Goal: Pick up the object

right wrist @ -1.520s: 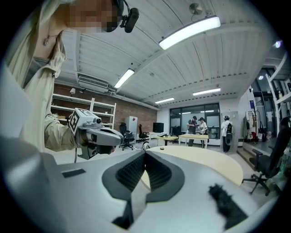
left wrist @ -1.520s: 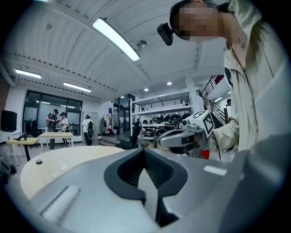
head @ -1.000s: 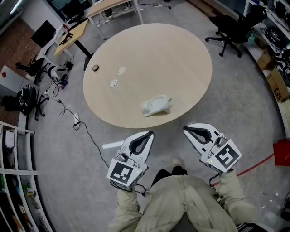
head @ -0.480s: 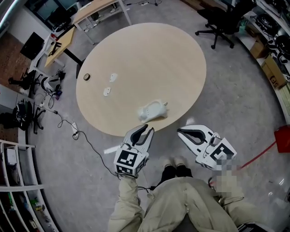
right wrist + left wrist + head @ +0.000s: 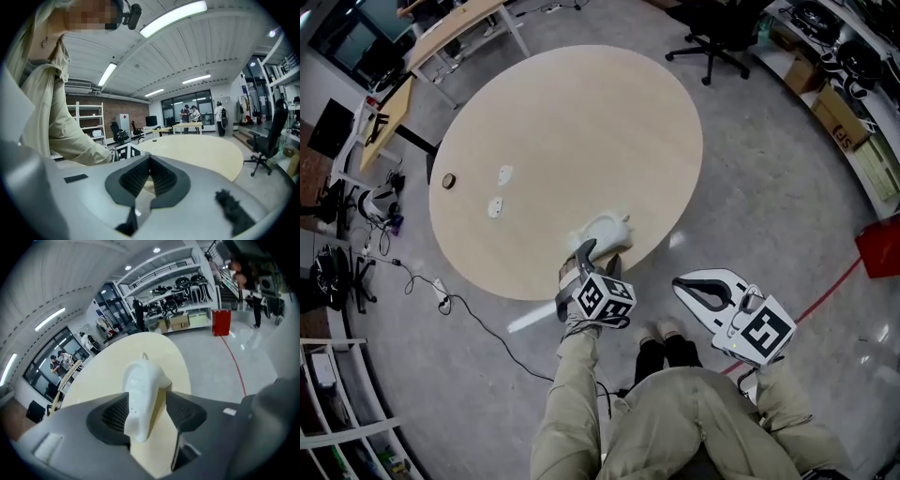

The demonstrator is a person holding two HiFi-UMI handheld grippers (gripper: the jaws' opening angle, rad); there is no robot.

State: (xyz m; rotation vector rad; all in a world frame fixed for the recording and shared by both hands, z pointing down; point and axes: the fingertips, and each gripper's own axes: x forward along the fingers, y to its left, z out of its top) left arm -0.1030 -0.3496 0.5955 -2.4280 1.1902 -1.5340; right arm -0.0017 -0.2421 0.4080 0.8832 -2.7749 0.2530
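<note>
A white moulded object [image 5: 602,230] lies near the front edge of the round wooden table [image 5: 562,122]. My left gripper [image 5: 592,251] reaches over that edge, and its jaws are opening with the object's near end between them. In the left gripper view the white object [image 5: 143,390] fills the gap of the left gripper [image 5: 148,401]; it lies close against the left pad [image 5: 115,414] and stands apart from the right one. My right gripper [image 5: 684,282] hangs off the table over the floor. In its own view the right gripper [image 5: 150,163] is shut and holds nothing.
Two small white pieces [image 5: 504,173] [image 5: 495,206] and a dark round thing [image 5: 448,180] lie at the table's left side. An office chair [image 5: 712,37] stands beyond the table and a red bin [image 5: 879,246] at the right. A cable [image 5: 478,309] runs over the floor.
My left gripper has moved forward from beside my legs to the table's edge and opened its jaws around the white object. The right gripper stays low and shut.
</note>
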